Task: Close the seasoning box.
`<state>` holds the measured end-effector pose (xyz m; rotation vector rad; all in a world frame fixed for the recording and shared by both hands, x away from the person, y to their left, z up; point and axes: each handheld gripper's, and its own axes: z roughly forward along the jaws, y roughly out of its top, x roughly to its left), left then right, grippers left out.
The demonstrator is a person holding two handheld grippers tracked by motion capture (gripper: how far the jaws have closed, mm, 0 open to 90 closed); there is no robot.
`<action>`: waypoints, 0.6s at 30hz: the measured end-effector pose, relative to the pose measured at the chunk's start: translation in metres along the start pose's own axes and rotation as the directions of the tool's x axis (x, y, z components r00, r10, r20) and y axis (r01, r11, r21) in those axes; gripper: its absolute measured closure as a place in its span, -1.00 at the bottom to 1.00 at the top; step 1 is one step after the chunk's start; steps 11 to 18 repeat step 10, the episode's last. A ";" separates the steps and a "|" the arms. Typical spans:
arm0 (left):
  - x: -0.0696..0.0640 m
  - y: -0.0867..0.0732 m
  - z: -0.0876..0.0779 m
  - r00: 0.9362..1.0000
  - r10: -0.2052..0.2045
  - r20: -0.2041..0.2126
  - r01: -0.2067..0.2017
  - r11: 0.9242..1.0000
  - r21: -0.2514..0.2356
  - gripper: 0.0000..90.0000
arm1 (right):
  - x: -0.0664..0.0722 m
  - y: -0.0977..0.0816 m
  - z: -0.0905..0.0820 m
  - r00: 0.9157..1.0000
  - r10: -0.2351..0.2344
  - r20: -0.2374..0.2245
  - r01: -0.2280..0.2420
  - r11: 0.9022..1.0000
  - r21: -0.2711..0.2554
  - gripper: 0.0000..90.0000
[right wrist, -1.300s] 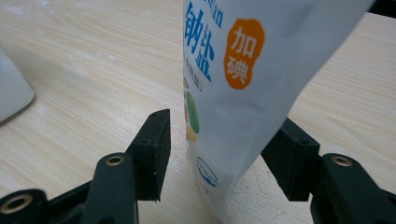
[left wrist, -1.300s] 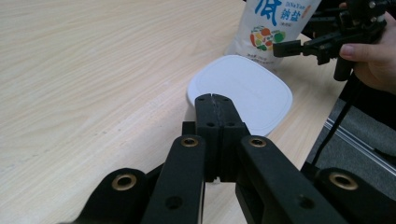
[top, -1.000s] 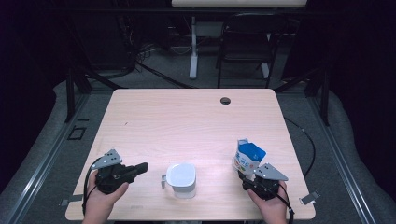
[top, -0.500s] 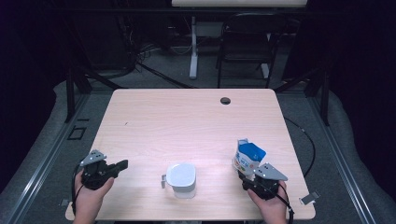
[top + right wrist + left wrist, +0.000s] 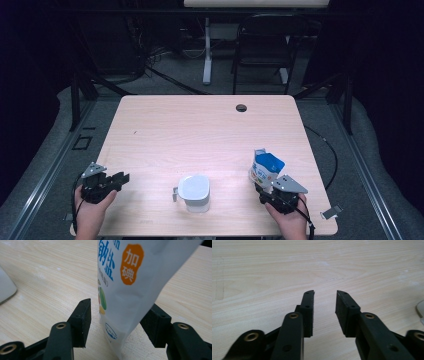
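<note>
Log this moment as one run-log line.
left gripper: jaws just opening, empty | right gripper: open around white-and-blue salt bag | white plastic cup: untouched

Glossy printed plastic pouch, pale wood-grain table — matt, white smooth cup

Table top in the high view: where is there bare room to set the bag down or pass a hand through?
The far half of the table, up to the small dark hole, is bare. So is the strip between the left gripper and the white cup. It is tightest at the near right, where the bag stands between the right gripper's jaws.
</note>
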<state>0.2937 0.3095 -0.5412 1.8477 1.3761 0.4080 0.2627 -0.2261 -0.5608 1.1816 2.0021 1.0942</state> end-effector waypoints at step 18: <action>0.016 -0.008 0.003 0.996 -0.023 -0.080 0.024 1.000 0.011 0.09 | 0.000 0.000 0.000 1.000 -0.003 -0.002 0.003 1.000 0.002 -0.03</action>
